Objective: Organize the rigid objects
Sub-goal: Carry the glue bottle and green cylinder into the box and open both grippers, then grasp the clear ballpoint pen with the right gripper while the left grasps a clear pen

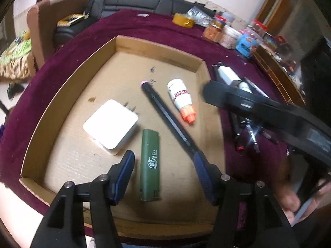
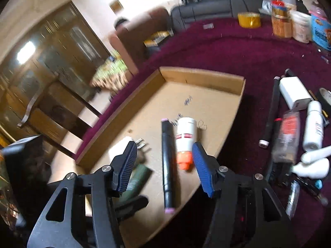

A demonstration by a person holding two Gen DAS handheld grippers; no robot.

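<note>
A shallow cardboard tray (image 1: 157, 47) lies on the maroon cloth. In it are a white charger (image 1: 110, 124), a green lighter (image 1: 150, 165), a black marker (image 1: 165, 115) with pink ends and a white bottle (image 1: 181, 99) with an orange cap. My left gripper (image 1: 163, 157) is open low over the tray; the lighter lies between its blue pads, untouched. My right gripper (image 2: 164, 146) is open above the marker (image 2: 168, 161) and bottle (image 2: 185, 140), holding nothing. Right of the tray (image 2: 202, 78), loose items lie on the cloth: a white adapter (image 2: 293, 95), another black marker (image 2: 271, 111), a white bottle (image 2: 314, 124).
Jars (image 2: 281, 24) and a yellow tape roll (image 2: 249, 19) stand at the cloth's far edge. A black sofa (image 1: 132, 0) and a brown chair (image 1: 41, 22) lie beyond. A hand (image 1: 293, 190) holds the right tool's black frame (image 1: 269, 113), which crosses over the pens.
</note>
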